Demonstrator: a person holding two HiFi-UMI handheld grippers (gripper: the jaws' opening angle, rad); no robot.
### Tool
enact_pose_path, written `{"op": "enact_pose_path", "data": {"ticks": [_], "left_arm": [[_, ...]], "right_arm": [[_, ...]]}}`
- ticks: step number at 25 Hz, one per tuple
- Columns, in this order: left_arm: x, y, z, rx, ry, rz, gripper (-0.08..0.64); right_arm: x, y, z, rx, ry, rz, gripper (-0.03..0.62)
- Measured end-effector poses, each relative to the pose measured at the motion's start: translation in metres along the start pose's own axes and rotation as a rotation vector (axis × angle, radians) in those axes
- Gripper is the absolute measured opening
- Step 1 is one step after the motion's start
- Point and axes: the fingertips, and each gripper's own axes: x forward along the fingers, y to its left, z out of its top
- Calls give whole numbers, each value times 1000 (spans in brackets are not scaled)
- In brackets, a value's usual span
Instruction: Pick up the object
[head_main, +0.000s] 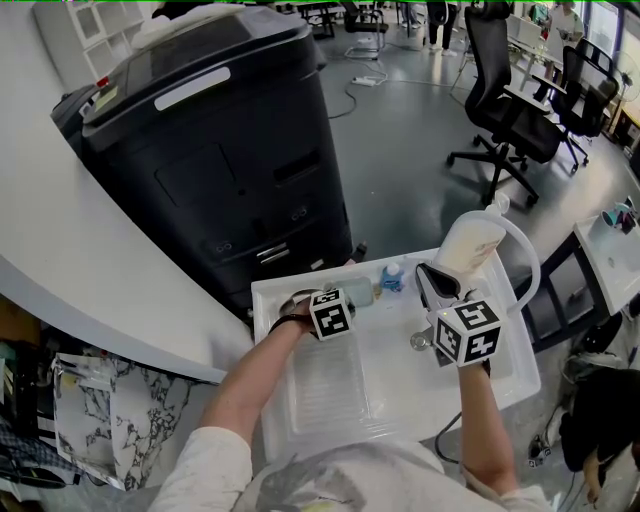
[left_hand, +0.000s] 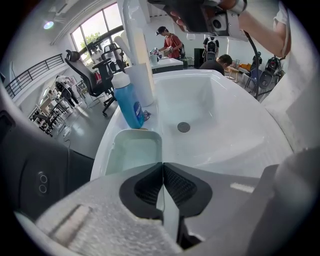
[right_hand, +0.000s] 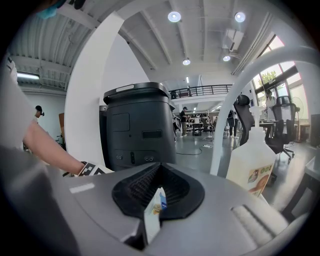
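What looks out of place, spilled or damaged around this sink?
Nothing stands out. The clear tub sits upright on the sink ledge, its wall pinched by the left gripper; the right gripper holds a packet.

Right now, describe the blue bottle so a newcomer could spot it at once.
Start at the white sink beside the big black machine. On its rim stands a small blue bottle, between a pale translucent tub and a taller cream pump bottle. Only it is blue; both neighbours are pale.

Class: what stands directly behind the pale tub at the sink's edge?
A blue bottle stands upright behind the pale tub. The tub's far rim hides the bottle's base, so whether the two touch cannot be seen.
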Motion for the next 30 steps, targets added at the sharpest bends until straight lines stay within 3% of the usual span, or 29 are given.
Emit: {"op": "enact_pose_path", "data": {"ticks": [9,15,30], "left_arm": [[-10,-1,2,-31,-26,26,11],[-27,1,4,-91,-57,72,11],[-84,14,5,-243,-157,248,11]], "right_arm": [[-1,5,2,-4,-4,20,3],[-4,12,8,-13,-12,51,3],[-2,38,27,-55,-42,149,3]]}}
